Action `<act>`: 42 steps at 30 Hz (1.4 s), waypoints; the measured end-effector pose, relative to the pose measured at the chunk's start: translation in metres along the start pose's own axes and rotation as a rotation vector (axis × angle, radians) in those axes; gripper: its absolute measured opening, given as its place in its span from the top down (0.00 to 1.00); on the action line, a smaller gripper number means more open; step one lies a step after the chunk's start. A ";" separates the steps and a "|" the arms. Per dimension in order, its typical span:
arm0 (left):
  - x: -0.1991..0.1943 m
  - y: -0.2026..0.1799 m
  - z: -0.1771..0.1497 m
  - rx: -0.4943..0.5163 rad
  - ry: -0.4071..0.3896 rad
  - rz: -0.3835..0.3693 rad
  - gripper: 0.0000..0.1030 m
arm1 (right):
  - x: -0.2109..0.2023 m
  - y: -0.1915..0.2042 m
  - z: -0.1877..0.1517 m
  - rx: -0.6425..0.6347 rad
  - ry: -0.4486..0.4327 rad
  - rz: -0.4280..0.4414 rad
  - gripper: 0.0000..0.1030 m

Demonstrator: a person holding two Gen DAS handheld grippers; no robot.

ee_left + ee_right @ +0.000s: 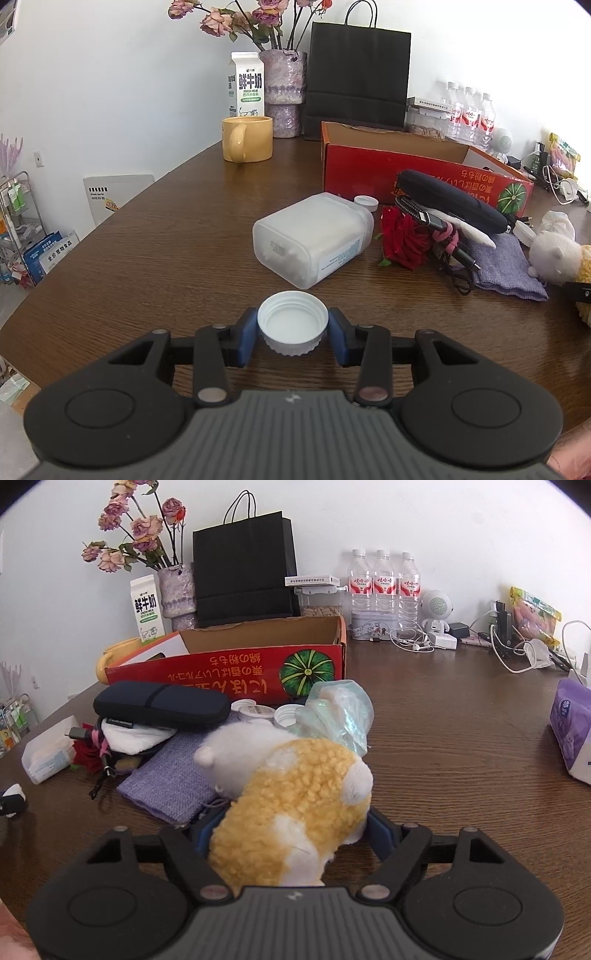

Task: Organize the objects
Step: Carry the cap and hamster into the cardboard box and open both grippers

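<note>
My left gripper (292, 332) is shut on a white screw cap (291, 321), held open side up just above the brown table (147, 258). Beyond it a translucent plastic container (314, 240) lies on its side without a lid. My right gripper (288, 834) is shut on a yellow and white plush toy (295, 790), whose body fills the gap between the blue pads and hides most of the left one. Behind both stands an open red cardboard box (229, 668). Before the box lies a pile: a black case (159, 701), a purple cloth (170, 786), cables and a red rose (402, 236).
A yellow mug (247, 138), a milk carton (245, 85), a vase of dried roses and a black paper bag (358, 77) stand at the back. Water bottles (384, 579), chargers and cables line the far right wall. A purple tissue pack (570, 731) lies at the right edge, a crumpled plastic bag (340, 709) by the box.
</note>
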State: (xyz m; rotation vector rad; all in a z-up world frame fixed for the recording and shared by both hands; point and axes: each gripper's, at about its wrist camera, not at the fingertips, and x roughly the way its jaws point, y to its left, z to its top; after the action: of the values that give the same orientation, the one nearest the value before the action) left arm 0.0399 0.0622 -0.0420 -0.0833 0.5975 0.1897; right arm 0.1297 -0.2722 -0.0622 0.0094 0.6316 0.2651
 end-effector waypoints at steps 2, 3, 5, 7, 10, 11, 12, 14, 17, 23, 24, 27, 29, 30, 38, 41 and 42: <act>-0.002 0.000 0.000 0.001 -0.005 -0.003 0.61 | -0.003 0.000 -0.001 0.005 -0.008 -0.002 0.30; -0.003 0.000 0.000 0.001 -0.009 -0.004 0.61 | -0.004 -0.001 -0.001 0.007 -0.013 -0.005 0.31; -0.005 0.000 0.001 0.000 -0.016 -0.007 0.61 | -0.008 -0.001 -0.002 0.009 -0.024 -0.009 0.33; -0.008 -0.001 0.002 0.000 -0.024 -0.010 0.61 | -0.013 -0.001 -0.002 0.010 -0.039 -0.010 0.34; -0.012 -0.001 0.003 -0.002 -0.038 -0.013 0.61 | -0.020 -0.001 -0.001 0.009 -0.058 -0.008 0.36; -0.014 -0.001 0.004 -0.003 -0.045 -0.016 0.61 | -0.023 -0.001 -0.001 0.009 -0.066 -0.007 0.36; -0.017 -0.001 0.005 -0.004 -0.052 -0.018 0.61 | -0.025 0.000 0.000 0.009 -0.073 -0.007 0.37; -0.021 -0.002 0.006 -0.005 -0.066 -0.024 0.61 | -0.031 0.000 0.001 0.007 -0.089 -0.005 0.37; -0.027 -0.003 0.010 -0.002 -0.086 -0.032 0.61 | -0.039 0.002 0.004 0.006 -0.112 -0.001 0.37; -0.033 -0.015 0.023 0.021 -0.131 -0.066 0.61 | -0.047 0.007 0.015 -0.005 -0.150 0.011 0.37; -0.033 -0.018 0.026 0.025 -0.139 -0.073 0.61 | -0.048 0.008 0.017 -0.007 -0.155 0.014 0.37; -0.033 -0.027 0.035 0.038 -0.156 -0.092 0.61 | -0.047 0.012 0.023 -0.013 -0.165 0.026 0.37; -0.031 -0.032 0.042 0.044 -0.161 -0.102 0.61 | -0.047 0.014 0.028 -0.018 -0.170 0.036 0.37; -0.029 -0.035 0.045 0.046 -0.162 -0.109 0.61 | -0.046 0.015 0.030 -0.021 -0.173 0.039 0.37; -0.012 -0.057 0.074 0.066 -0.182 -0.147 0.61 | -0.030 0.024 0.053 -0.041 -0.189 0.065 0.37; -0.003 -0.066 0.085 0.077 -0.189 -0.151 0.61 | -0.021 0.027 0.062 -0.047 -0.193 0.073 0.37; 0.000 -0.069 0.088 0.079 -0.192 -0.155 0.61 | -0.018 0.028 0.065 -0.049 -0.194 0.075 0.37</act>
State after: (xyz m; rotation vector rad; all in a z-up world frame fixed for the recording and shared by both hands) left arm 0.1027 0.0069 0.0322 -0.0343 0.4046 0.0234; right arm 0.1465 -0.2449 0.0034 0.0112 0.4326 0.3478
